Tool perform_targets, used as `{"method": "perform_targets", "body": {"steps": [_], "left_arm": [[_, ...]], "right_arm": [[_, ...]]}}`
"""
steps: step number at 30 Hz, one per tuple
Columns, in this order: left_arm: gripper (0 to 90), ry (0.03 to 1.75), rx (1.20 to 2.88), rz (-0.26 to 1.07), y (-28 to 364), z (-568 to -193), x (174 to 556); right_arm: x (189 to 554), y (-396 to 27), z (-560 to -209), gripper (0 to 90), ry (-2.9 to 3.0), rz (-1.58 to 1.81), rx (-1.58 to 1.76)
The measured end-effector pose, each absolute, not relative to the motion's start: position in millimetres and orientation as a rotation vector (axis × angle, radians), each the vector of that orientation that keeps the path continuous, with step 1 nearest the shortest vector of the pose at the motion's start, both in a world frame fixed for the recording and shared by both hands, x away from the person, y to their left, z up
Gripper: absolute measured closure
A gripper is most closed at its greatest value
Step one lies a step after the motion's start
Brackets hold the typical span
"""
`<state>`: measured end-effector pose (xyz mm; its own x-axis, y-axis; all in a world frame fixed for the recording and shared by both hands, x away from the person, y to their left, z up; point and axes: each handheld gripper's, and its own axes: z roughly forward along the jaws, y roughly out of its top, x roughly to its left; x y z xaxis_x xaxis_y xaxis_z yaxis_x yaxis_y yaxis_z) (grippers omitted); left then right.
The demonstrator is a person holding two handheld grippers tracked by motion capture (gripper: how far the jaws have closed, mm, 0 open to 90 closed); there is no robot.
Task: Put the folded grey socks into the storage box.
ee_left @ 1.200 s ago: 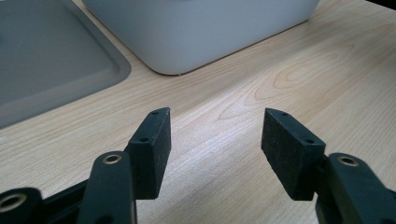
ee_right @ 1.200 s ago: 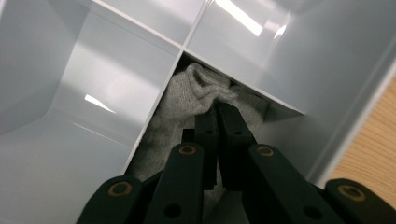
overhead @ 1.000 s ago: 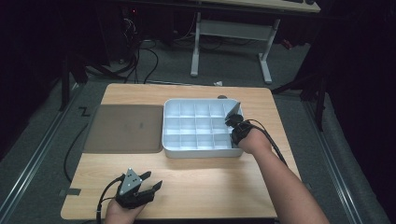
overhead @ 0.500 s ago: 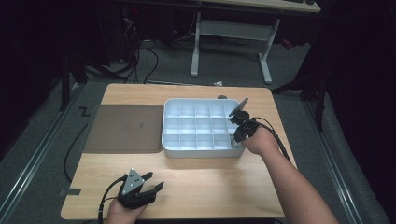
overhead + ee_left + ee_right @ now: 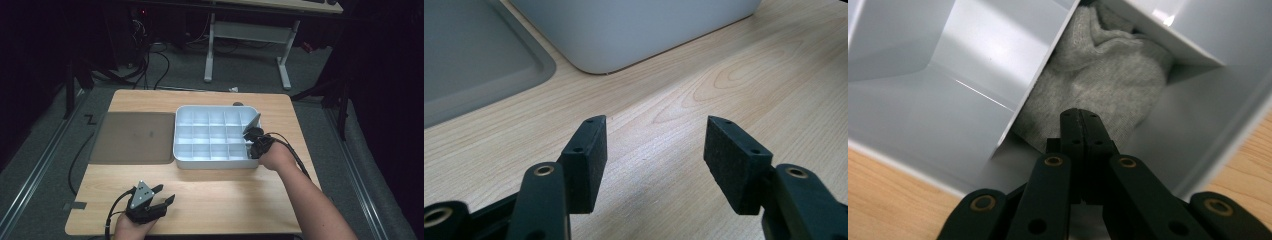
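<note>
The right gripper (image 5: pixel 1081 117), jaws fully closed and empty, points into the divided tray's (image 5: pixel 215 160) near-right compartment, where the grey cloth (image 5: pixel 1098 85) lies bunched directly ahead, while the left gripper (image 5: pixel 654 145) rests wide open, well apart.

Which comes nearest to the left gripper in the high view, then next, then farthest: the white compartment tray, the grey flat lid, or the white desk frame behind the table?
From the left gripper:
1. Grey flat lid, ahead, slightly left.
2. White compartment tray, ahead right; close to the lid, hard to separate.
3. White desk frame, beyond the table.
</note>
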<state>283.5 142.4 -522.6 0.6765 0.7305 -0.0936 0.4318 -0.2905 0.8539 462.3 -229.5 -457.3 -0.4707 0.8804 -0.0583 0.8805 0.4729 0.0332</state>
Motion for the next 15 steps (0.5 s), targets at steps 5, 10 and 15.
{"method": "perform_targets", "body": {"steps": [5, 10, 15], "left_arm": [[43.5, 0.905, 1.932, 0.392, 142, -523, 283], [43.5, 0.905, 1.937, 0.388, 141, -523, 284], [43.5, 0.91, 1.939, 0.389, 142, -524, 284]], "right_arm": [[463, -229, -460, 90.0, 2.636, -0.01, 1.583], [461, -229, -460, 90.0, 2.621, 0.009, 1.604], [458, -229, -446, 78.0, 2.604, 0.118, 1.582]]}}
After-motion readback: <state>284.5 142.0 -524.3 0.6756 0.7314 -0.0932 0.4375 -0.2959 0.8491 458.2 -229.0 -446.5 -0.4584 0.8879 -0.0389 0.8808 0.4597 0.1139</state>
